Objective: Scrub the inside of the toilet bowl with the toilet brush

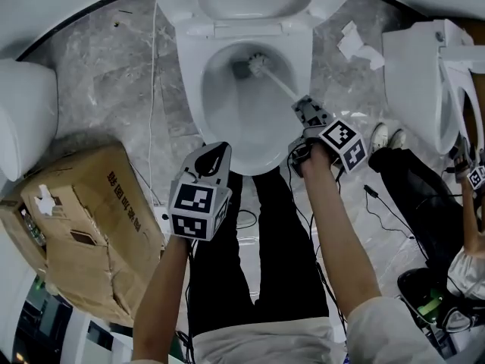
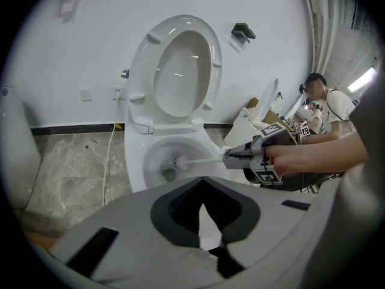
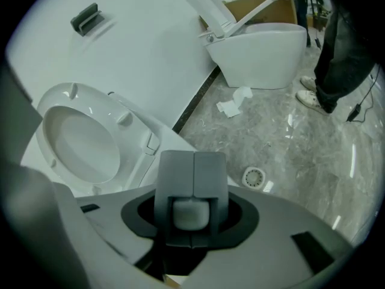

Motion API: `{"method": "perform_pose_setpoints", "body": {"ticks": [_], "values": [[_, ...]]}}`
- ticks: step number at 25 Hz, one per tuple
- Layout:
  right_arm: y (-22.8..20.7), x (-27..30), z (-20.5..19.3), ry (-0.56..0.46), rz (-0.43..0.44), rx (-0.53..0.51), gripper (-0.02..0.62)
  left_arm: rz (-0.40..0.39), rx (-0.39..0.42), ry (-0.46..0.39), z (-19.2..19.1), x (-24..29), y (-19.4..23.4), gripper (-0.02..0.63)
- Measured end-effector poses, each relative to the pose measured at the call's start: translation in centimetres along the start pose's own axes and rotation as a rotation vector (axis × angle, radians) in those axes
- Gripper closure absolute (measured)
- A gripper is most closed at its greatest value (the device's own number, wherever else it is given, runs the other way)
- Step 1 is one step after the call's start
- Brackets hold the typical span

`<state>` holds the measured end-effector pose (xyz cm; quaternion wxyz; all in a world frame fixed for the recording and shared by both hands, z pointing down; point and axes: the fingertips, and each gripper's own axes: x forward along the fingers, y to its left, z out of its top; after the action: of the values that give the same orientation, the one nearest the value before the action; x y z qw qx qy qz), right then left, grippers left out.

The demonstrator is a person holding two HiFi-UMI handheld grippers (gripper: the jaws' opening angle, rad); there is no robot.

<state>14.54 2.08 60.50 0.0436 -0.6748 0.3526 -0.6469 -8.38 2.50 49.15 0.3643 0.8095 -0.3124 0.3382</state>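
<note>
My right tongs [image 1: 307, 112] are clenched on the handle end of the toilet brush [image 1: 270, 80] — its bristle head is down inside the toilet bowl [image 1: 189, 97], near the back wall. My left tongs [image 1: 214, 156] are clenched on nothing — held by the bowl's front rim, apart from the brush.

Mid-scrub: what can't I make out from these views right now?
Right gripper view: the toilet brush bristles and the bowl interior, hidden behind the right gripper's own body.
Left gripper view: the bowl's near wall, behind the left gripper.
Head view: any stains in the bowl, too small and washed out.
</note>
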Motion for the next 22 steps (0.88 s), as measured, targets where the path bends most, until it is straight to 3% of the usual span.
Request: {"method": "perform_pose_setpoints", "body": {"ticks": [8,14,22], "values": [[-1.9,-1.6,-1.5,-0.060,-0.068,0.033,0.414,-0.022,-0.008,0.045,-2.2,-1.7,3.6,0.580],[-2.8,-2.7,-2.6,-0.080,-0.117,0.074,0.414,-0.030,-0.114,0.018,-1.4,-1.6,5.5,0.580],[-3.3,-3.5,-4.3,-0.085,-0.146,0.057,0.413,-0.094,-0.023,0.019,0.5,-0.9,4.5,0.580]]}}
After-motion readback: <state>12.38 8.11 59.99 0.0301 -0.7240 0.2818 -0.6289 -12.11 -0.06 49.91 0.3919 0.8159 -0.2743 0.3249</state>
